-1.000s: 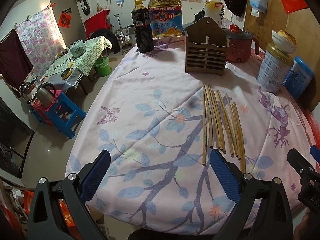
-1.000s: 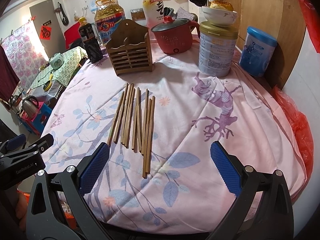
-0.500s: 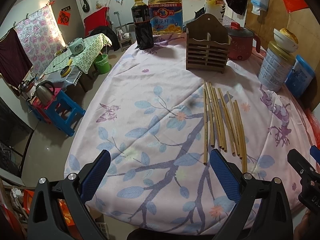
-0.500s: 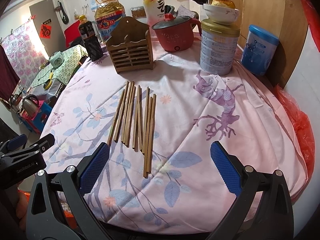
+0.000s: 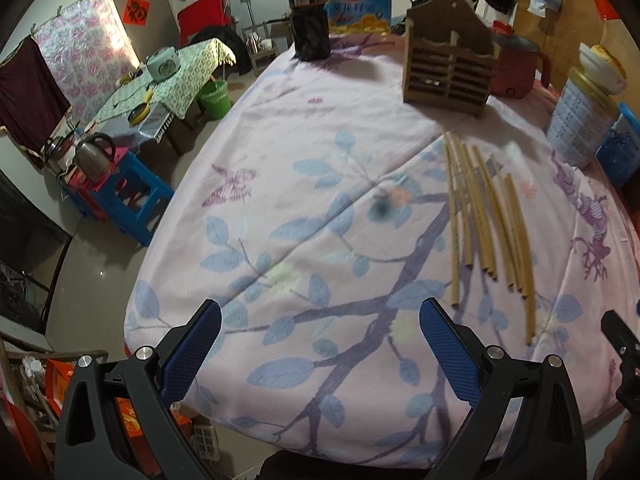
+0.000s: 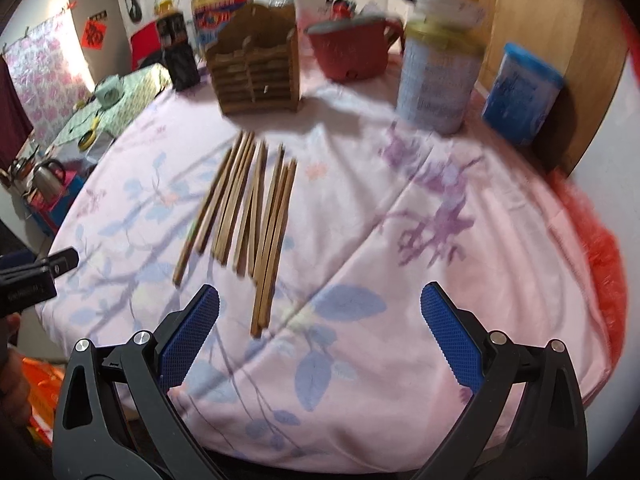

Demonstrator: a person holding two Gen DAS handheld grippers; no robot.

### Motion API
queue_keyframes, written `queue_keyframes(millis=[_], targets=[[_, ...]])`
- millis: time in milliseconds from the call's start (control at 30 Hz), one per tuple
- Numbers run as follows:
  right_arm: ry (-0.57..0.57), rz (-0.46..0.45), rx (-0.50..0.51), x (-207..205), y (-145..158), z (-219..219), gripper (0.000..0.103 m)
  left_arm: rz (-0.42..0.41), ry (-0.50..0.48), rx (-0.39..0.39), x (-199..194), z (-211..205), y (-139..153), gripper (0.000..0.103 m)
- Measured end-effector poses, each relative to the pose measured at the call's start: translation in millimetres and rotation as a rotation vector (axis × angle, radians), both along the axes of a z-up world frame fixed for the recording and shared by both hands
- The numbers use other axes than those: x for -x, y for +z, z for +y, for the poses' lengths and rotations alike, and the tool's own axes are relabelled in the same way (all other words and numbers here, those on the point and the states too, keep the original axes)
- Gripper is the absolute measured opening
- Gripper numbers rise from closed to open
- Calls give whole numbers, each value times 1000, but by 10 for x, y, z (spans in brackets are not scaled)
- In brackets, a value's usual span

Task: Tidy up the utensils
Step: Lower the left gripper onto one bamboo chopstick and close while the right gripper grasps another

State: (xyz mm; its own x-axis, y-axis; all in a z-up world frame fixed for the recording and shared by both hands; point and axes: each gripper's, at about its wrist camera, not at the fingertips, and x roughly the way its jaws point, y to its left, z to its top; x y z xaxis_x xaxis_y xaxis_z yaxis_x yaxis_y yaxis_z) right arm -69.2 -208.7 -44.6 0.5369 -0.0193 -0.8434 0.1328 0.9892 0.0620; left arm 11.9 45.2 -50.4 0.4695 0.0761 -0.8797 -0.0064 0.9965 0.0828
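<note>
Several wooden chopsticks [image 5: 486,220] lie side by side on the pink floral tablecloth [image 5: 320,208]; they also show in the right wrist view [image 6: 252,216]. A brown slatted wooden utensil holder [image 5: 448,70] stands upright behind them, also seen in the right wrist view [image 6: 260,76]. My left gripper [image 5: 320,340] is open and empty, near the table's front edge, left of the chopsticks' near ends. My right gripper [image 6: 320,324] is open and empty, just right of the chopsticks' near ends.
At the back stand a dark bottle [image 5: 308,28], an oil jug [image 5: 358,0], a red pot [image 6: 352,48], a tall tin [image 6: 440,80] and a blue tub [image 6: 520,96]. A blue stool with a kettle [image 5: 94,156] stands on the floor left.
Both grippers have moved forward and lower toward the table; the chopsticks and holder now look closer. The right wrist view is blurred by motion. Both grippers stay open.
</note>
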Motion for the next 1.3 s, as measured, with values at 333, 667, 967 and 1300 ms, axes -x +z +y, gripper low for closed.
queue_keyframes(millis=[333, 667, 967, 1300], targets=[[115, 120, -11, -113, -507, 178, 59, 47, -37, -23, 36, 101, -115, 98], [43, 114, 45, -139, -751, 283, 40, 64, -51, -49, 41, 539, -133, 98], [-49, 63, 22, -142, -636, 125, 39, 88, -62, -27, 32, 747, -177, 98], [295, 68, 38, -369, -732, 295, 27, 83, -75, 28, -212, 26, -228, 98]])
